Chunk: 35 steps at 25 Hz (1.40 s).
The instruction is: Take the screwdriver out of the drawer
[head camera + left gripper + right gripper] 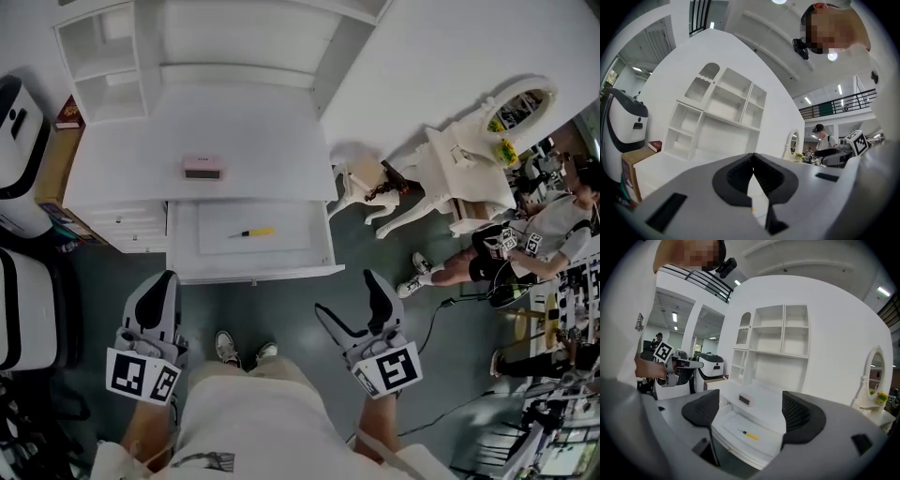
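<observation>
Left gripper [166,279] sitting pinched shut, right gripper [349,298] gaping empty.
Screwdriver [246,232] in drawer [253,274] looking light, stiff; aiming for yellow handle [262,231].

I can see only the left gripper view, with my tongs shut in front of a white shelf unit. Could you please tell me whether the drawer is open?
Observer: Yes. In the head view the drawer is pulled out beneath the white desktop.
Operator: Thank you. Is the tool inside it?
Observer: Yes. The yellow-handled screwdriver lies flat near the drawer's middle, with nothing touching it.
Operator: And how is my other side, please?
Observer: The right tongs are open and empty, held short of the drawer and facing it.
</observation>
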{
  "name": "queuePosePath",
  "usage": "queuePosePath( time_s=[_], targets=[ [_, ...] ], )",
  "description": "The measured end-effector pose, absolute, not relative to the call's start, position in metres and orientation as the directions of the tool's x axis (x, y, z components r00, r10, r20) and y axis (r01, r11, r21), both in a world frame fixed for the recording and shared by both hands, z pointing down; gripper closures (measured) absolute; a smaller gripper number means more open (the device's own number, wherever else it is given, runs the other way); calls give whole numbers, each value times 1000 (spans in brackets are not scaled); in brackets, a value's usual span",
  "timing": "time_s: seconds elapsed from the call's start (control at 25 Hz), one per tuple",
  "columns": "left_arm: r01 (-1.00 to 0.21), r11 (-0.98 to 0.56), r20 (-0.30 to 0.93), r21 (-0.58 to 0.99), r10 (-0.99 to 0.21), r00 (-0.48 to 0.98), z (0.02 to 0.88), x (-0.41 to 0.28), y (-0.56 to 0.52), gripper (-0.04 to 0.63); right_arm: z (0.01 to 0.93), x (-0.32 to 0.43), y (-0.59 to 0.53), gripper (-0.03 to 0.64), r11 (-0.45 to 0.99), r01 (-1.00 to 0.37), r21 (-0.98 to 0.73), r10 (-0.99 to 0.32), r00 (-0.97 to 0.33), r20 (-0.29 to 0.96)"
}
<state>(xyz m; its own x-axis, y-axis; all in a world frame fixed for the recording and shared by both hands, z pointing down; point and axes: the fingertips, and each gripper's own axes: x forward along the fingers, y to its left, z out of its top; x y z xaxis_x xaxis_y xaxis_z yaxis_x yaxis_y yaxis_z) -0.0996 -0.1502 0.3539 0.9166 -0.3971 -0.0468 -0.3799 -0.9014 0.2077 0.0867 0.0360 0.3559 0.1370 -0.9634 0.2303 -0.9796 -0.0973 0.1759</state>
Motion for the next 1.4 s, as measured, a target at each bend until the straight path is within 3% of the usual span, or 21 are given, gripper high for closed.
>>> queuePosePath(
  time_s=[0.44, 0.84, 1.4],
  targets=[
    [-410, -893, -58, 186, -427, 903, 340, -47, -171, 580, 353, 145, 8, 204, -64, -984, 168, -971, 101, 218],
    [-522, -843, -99, 128, -535, 839, 310, -5, -199, 580, 356, 209, -52, 204, 72, -980, 184, -977, -32, 210],
    [-669, -728, 24, 148, -674, 738, 349, -14, -195, 580, 471, 212, -107, 204, 349, -932, 97, -856, -275, 438]
  ],
)
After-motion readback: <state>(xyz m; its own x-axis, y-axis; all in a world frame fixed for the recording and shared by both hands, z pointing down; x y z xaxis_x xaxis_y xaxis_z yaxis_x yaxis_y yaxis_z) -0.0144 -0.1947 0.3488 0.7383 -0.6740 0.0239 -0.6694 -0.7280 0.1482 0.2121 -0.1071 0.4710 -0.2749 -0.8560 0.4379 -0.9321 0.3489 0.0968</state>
